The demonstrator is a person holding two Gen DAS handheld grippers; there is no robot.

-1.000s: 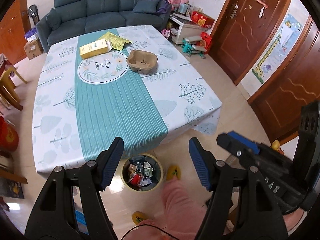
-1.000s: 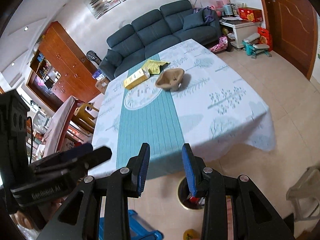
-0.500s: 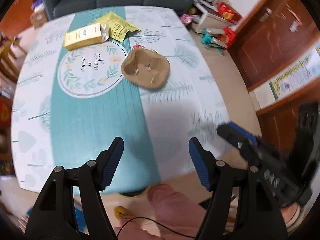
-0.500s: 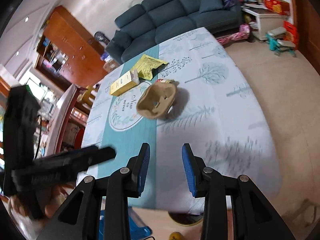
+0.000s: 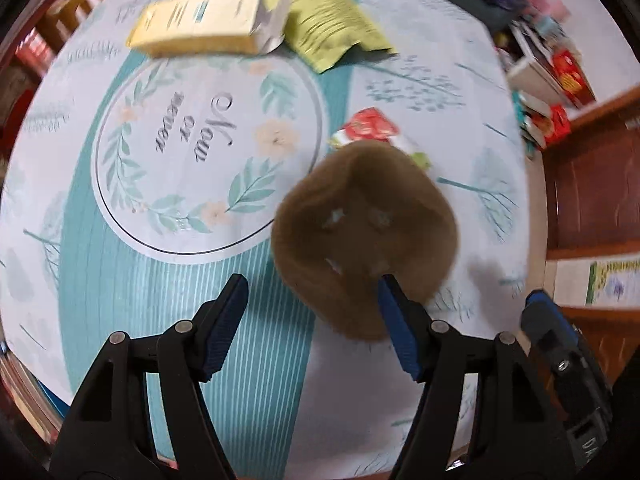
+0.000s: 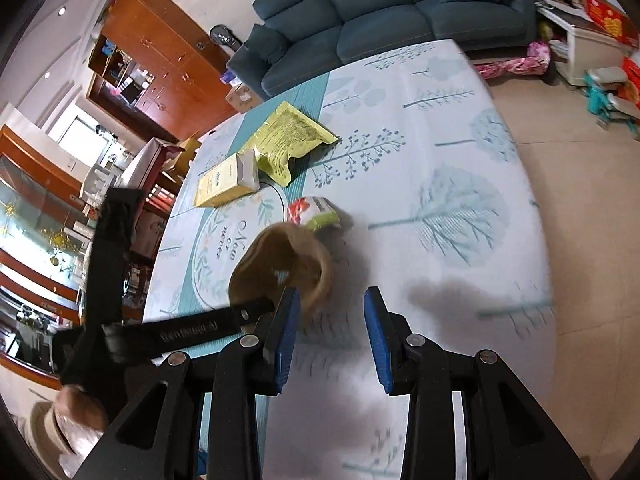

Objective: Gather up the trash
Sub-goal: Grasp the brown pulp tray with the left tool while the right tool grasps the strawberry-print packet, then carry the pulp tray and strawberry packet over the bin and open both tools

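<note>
A brown pulp cup tray (image 5: 364, 240) lies on the tree-print tablecloth (image 5: 120, 300). My left gripper (image 5: 312, 284) hangs over its near edge, pointing steeply down. Its jaws are closing; the right finger (image 5: 394, 312) overlaps the tray and the left finger (image 5: 228, 312) stands clear of it. My right gripper (image 6: 331, 294) is open just right of the tray (image 6: 280, 268), with nothing between its fingers. Behind the tray lie a red-and-green wrapper (image 6: 312, 210), a yellow box (image 6: 226, 182) and a yellow-green pouch (image 6: 288, 140).
The table's right edge (image 6: 532, 184) drops to a tiled floor with toys (image 6: 608, 96). A blue sofa (image 6: 380, 12) and wooden cabinets (image 6: 160, 60) stand beyond the table. Wooden doors (image 5: 592, 184) are at the right. A person's hand (image 6: 76, 404) grips the left tool.
Both grippers have moved from the table's near edge, above a floor bin, forward and down to the brown tray. The bin has left view. The left jaws have narrowed a little.
</note>
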